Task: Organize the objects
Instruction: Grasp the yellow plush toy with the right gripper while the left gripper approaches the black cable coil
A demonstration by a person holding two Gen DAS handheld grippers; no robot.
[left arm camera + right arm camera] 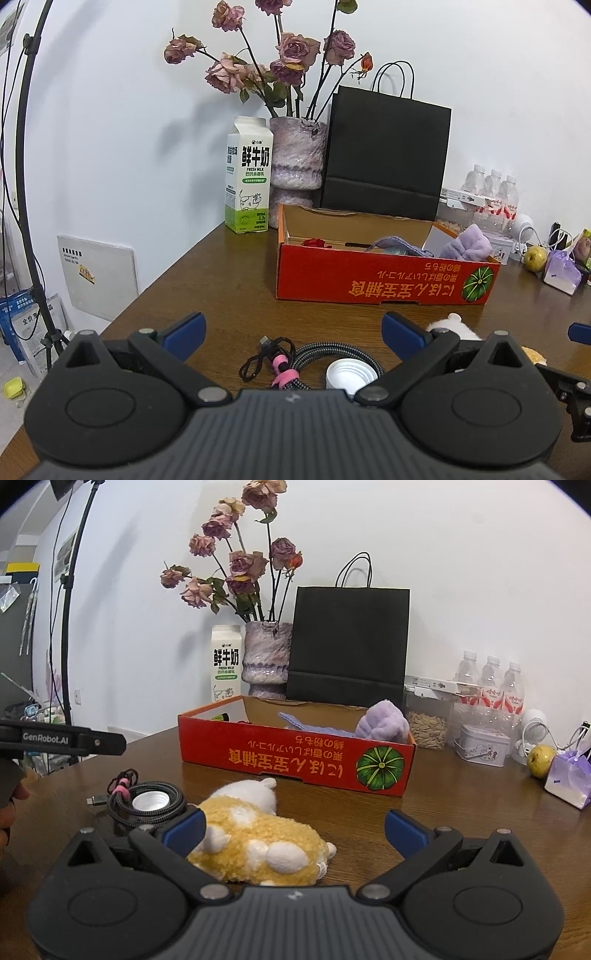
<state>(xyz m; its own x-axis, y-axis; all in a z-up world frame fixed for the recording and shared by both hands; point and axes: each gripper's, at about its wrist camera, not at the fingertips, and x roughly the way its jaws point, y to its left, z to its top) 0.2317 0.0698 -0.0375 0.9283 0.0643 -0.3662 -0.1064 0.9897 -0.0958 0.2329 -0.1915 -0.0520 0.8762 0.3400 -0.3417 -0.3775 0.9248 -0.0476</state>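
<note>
Two low wrist views facing the wall — shared red box (384, 275) (295, 753).

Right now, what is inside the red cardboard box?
In the red box: a fluffy purple cloth, a flatter lilac cloth, a small red object. The front wall hides the floor and anything lying low.

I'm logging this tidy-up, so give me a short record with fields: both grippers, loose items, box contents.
left gripper: open, over the cable and the white cap
right gripper: open, around the plush toy
loose on table: cable, white cap, plush toy
red box: open, holds purple cloth
behind box: milk carton, vase, black bag
</note>
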